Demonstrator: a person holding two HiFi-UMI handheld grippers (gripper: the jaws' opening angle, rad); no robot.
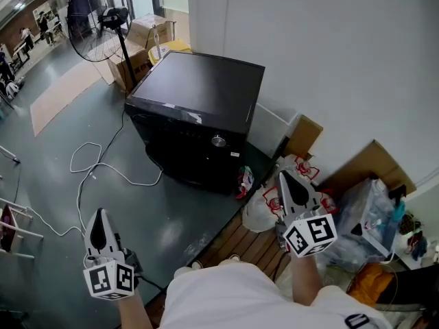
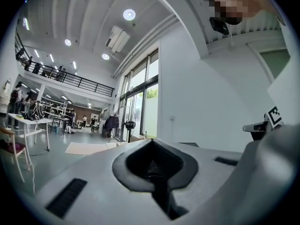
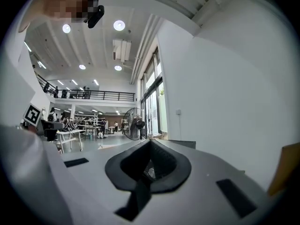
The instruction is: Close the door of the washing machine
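The black washing machine (image 1: 195,115) stands on the floor against the white wall, with a round knob (image 1: 218,141) on its dark front. That front is in shadow, so I cannot tell how its door stands. My left gripper (image 1: 101,213) is held low at the left, well short of the machine, shut and empty. My right gripper (image 1: 285,175) hangs to the right of the machine, above the bags, also shut with nothing in it. In the left gripper view the left gripper (image 2: 152,142) points level into the hall. In the right gripper view the right gripper (image 3: 150,142) points level the same way.
A standing fan (image 1: 96,19) and cardboard boxes (image 1: 137,53) are behind the machine. A white cable (image 1: 96,166) loops over the floor to its left. Plastic bags (image 1: 264,208) and cardboard (image 1: 370,163) crowd the right side. Wooden slats (image 1: 240,242) lie at my feet.
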